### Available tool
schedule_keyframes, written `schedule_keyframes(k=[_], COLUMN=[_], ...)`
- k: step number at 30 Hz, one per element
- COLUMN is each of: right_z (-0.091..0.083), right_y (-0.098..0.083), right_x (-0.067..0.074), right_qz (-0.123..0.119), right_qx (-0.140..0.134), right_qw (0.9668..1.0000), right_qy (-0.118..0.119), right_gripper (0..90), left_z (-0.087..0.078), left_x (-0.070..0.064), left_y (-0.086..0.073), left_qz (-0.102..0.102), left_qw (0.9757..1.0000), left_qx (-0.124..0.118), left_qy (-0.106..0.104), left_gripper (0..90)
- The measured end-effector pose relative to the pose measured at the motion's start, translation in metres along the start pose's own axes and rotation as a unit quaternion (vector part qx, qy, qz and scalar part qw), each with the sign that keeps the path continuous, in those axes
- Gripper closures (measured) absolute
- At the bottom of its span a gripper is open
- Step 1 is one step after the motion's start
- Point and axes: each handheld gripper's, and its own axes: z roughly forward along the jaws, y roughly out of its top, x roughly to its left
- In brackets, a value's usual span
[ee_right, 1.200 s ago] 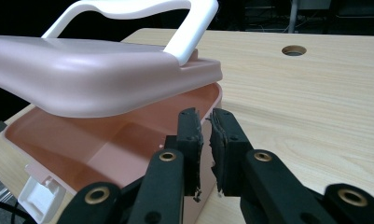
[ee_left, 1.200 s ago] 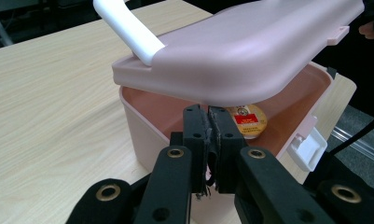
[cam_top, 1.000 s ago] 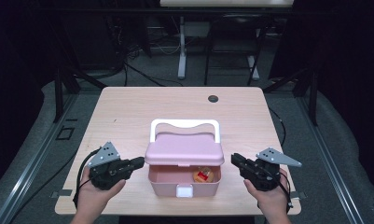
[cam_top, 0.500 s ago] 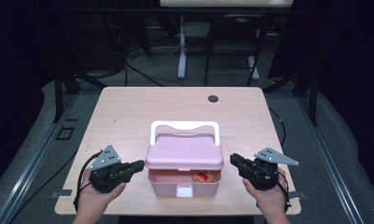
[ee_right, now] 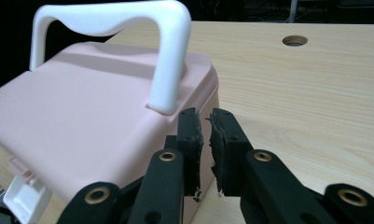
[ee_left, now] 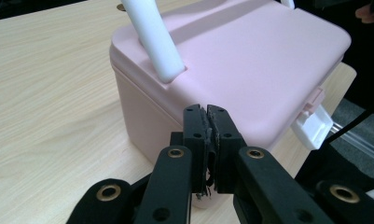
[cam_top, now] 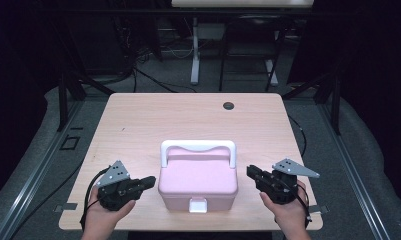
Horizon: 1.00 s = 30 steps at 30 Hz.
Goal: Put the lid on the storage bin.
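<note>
The pink box [cam_top: 198, 180] sits on the bench [cam_top: 153, 125] near the person's edge, lid down. Its long axis runs across the bench from left to right, and its white latch [cam_top: 197, 204] faces the person, hanging loose off the front wall. The white handle [cam_top: 198, 148] stands upright along the rear part of the lid, spanning the same left-to-right line.

The left claw [cam_top: 149, 181] lies just beside the box's left end wall, pointing at it from the side. In the left gripper view the left claw's jaws are pressed together with nothing between them, and the box's end wall fills the space right ahead of the tips; whether the tips actually touch the wall is hard to tell from this angle.

The right claw [cam_top: 252, 172] points at the box's right end wall from the opposite side, just beside it. In the right gripper view its jaws stand nearly together, a thin slit between the pads and nothing held. The box thus lies between the two claws.
</note>
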Motion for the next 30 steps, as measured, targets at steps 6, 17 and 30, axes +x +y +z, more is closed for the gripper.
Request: schedule_keyframes(k=[6, 17, 30], right_z=[0.0, 0.002, 0.002], right_y=[0.0, -0.002, 0.0], right_x=[0.0, 0.0, -0.002], right_qz=[-0.001, -0.002, -0.001], right_qx=[0.0, 0.005, 0.0], right_qw=[1.0, 1.0, 1.0], right_qy=[0.001, -0.002, -0.006], right_gripper=[81.6, 81.6, 81.5], left_z=[0.003, 0.004, 0.003], left_x=[0.002, 0.01, 0.026], left_y=[-0.003, -0.005, 0.01], left_qz=[-0.003, -0.016, -0.026], left_qw=[1.0, 0.9998, 0.9986], left_qx=[0.006, 0.004, -0.021], left_qy=[0.003, 0.012, 0.04], left_gripper=[86.9, 84.7, 74.1])
